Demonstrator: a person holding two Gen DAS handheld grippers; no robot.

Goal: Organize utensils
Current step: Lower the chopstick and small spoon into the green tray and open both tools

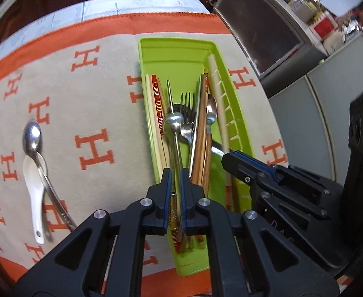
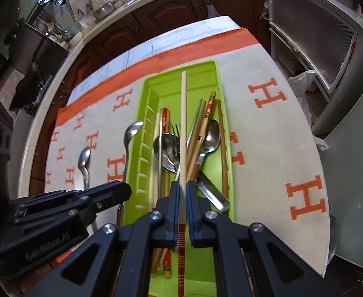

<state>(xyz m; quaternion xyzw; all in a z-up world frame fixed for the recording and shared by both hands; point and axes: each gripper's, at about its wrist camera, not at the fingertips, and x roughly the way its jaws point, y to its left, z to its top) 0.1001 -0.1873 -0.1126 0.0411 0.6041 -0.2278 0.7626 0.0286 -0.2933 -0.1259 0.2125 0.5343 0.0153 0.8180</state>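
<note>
Left claw (image 1: 177, 173) is clamped on a long steel spoon (image 1: 172, 123), its bowl hanging over the heap in the green tray (image 1: 240, 123). The right claw (image 2: 183, 188) pinches a pale chopstick (image 2: 183, 123) that runs up the tray's middle. The risk, as I read it: the left jaws look barely snug on that thin handle, so the spoon could swivel or slip and knock the fork (image 1: 188, 100) and the chopsticks below. The chopstick's far tip could catch the tray's top wall. In the left view the two claws are close at lower right, so a bump is possible. There's open room on the cloth-covered counter (image 1: 94, 86) at left, where a steel spoon (image 1: 32, 136) crosses a white spoon (image 1: 34, 193).
</note>
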